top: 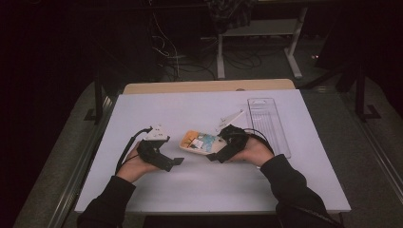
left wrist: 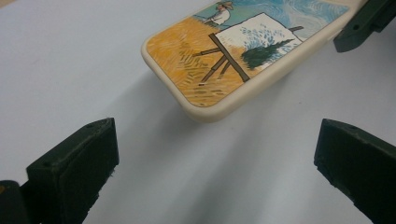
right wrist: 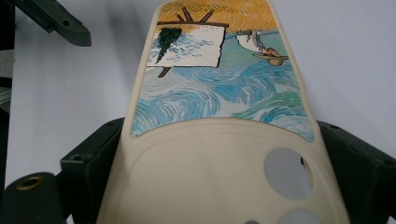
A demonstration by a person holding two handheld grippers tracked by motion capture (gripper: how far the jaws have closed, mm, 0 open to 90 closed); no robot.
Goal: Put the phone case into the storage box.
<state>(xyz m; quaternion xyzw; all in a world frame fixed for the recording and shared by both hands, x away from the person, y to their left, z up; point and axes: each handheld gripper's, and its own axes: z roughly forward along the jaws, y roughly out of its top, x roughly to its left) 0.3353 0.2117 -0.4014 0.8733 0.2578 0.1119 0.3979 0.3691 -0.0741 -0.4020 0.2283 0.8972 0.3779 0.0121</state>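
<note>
- The left gripper [top: 177,161] hovers just left of the cream rubbery phone case with a painted field, easel and swirling blue sky [top: 202,142]. Its jaws stand wide apart with nothing between them, the case's rounded orange corner [left wrist: 205,100] just ahead.
- The phone case sits near the middle of the white tabletop [top: 204,190]. Its left end looks raised off the surface, judging by the shadow under it in the left gripper view. Its skin appears smooth and matte, its edges soft and rounded, and round camera holes [right wrist: 288,173] are cut through the plain cream end.
- The right gripper [top: 216,154] is at the case's right end, its jaws closed against the two long sides of the cream part [right wrist: 210,177].
- The step in hand seems to be a two-handed take-up: next, the left gripper would move forward and close on the free end.
- Well right of the case lies a clear, ribbed plastic tray [top: 268,126], long and rectangular.
</note>
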